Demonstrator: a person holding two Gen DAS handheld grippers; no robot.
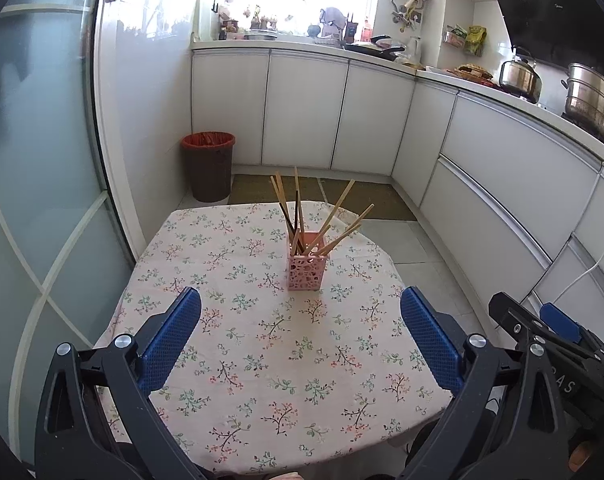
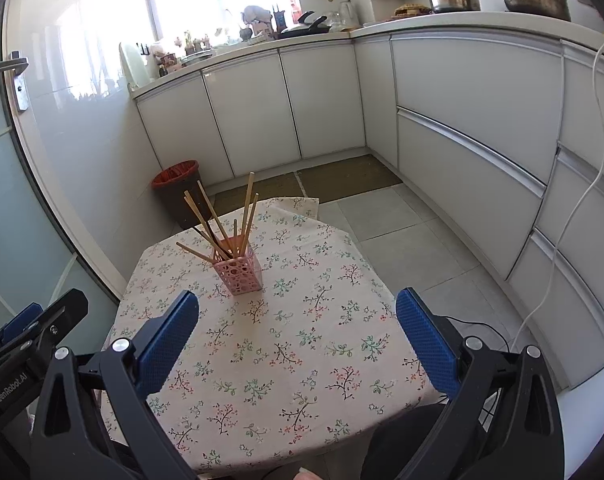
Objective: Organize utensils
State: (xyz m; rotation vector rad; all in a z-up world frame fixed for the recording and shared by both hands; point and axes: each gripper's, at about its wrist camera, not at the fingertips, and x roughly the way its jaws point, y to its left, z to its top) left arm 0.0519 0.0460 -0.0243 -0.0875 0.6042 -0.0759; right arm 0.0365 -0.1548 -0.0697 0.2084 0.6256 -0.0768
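A pink perforated holder (image 1: 307, 271) (image 2: 240, 274) stands upright on the flowered tablecloth (image 1: 262, 360) (image 2: 286, 344), past the table's middle. Several wooden and dark chopsticks (image 1: 330, 224) (image 2: 218, 220) lean out of it in different directions. My left gripper (image 1: 301, 300) is open above the near half of the table, well short of the holder, with nothing between its blue pads (image 1: 170, 340). My right gripper (image 2: 297, 304) is open too, empty, with the holder ahead and to its left. In each view the other gripper shows at the edge: the right one (image 1: 558, 328), the left one (image 2: 26, 320).
A brown bin with a red liner (image 1: 208, 166) (image 2: 176, 188) stands on the floor beyond the table by the wall. White cabinets (image 1: 482, 184) (image 2: 462, 128) curve round the back and right. A white cable (image 2: 574, 216) hangs down them. A glass door (image 1: 34, 160) is at the left.
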